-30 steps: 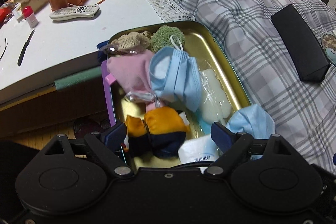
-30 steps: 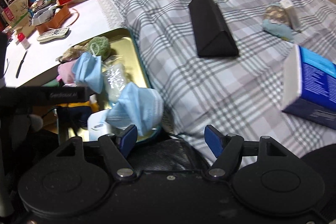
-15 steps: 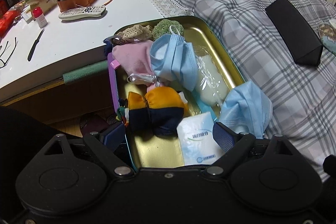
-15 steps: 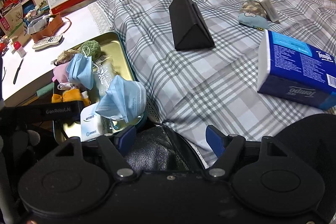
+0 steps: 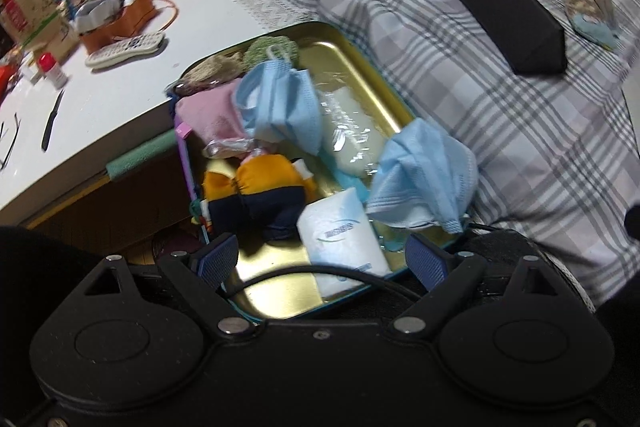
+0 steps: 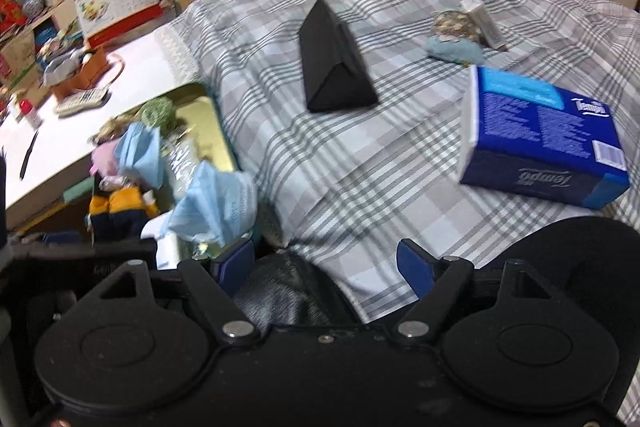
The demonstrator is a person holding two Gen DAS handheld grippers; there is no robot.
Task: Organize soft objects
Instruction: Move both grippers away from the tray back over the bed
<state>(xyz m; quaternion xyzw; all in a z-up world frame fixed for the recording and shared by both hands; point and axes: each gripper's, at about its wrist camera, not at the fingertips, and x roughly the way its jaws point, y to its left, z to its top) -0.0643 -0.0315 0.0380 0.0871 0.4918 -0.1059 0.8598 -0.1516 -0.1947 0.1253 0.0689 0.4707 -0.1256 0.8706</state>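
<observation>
A plaid-covered bed (image 6: 360,163) carried a gold tin tray (image 5: 384,83). On its near right rim lay a crumpled blue face mask (image 5: 424,179): light, limp, best pinched at a fold. The left gripper (image 5: 324,259) and right gripper (image 6: 324,263) had jaws spread, empty, the right's just opening.

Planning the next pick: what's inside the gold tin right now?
The gold tin holds two blue masks, a pink cloth, an orange-navy plush, a white packet and a clear-wrapped pack. Anything beneath them is hidden.
</observation>
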